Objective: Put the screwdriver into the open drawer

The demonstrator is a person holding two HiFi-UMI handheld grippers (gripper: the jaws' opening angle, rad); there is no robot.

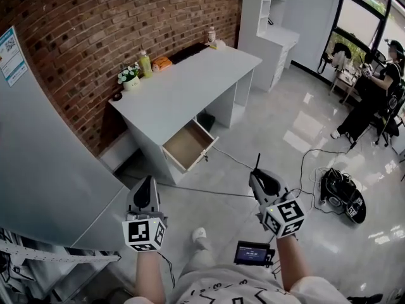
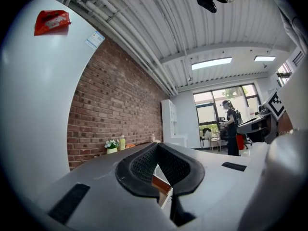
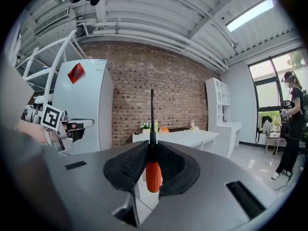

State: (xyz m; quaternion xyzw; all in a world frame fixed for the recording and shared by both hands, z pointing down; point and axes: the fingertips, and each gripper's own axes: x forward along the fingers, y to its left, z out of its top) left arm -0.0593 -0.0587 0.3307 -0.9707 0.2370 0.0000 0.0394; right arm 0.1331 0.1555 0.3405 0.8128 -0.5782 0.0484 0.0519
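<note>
one screwdriver (image 3: 152,173) in right gripper (image 3: 151,145) (left gripper (image 2: 157,147) closed)

Ahead of the left tool (image 1: 148,181) and right tool (image 1: 256,177): white table (image 1: 190,87) set against a brick wall (image 1: 95,30). On the table's wall side, left to right: small dark item (image 1: 117,96) (too small to identify), white flowers in a pot (image 1: 130,78), yellow-green bottle (image 1: 145,64), orange object (image 1: 162,62); a small bottle (image 1: 211,35) at the far end. White shelf unit (image 1: 272,24) beyond the table. Left of the left tool: grey refrigerator (image 1: 38,157), printed label (image 1: 11,56) on its side, red packet (image 2: 52,22) on top. Right of the right tool: black bag (image 1: 343,195) on the glossy floor (image 1: 266,138), cables (image 1: 304,163) trailing from it. Far right, by the window: a person (image 1: 373,100) in dark clothing. Just below the right tool: small lit screen (image 1: 253,253).
</note>
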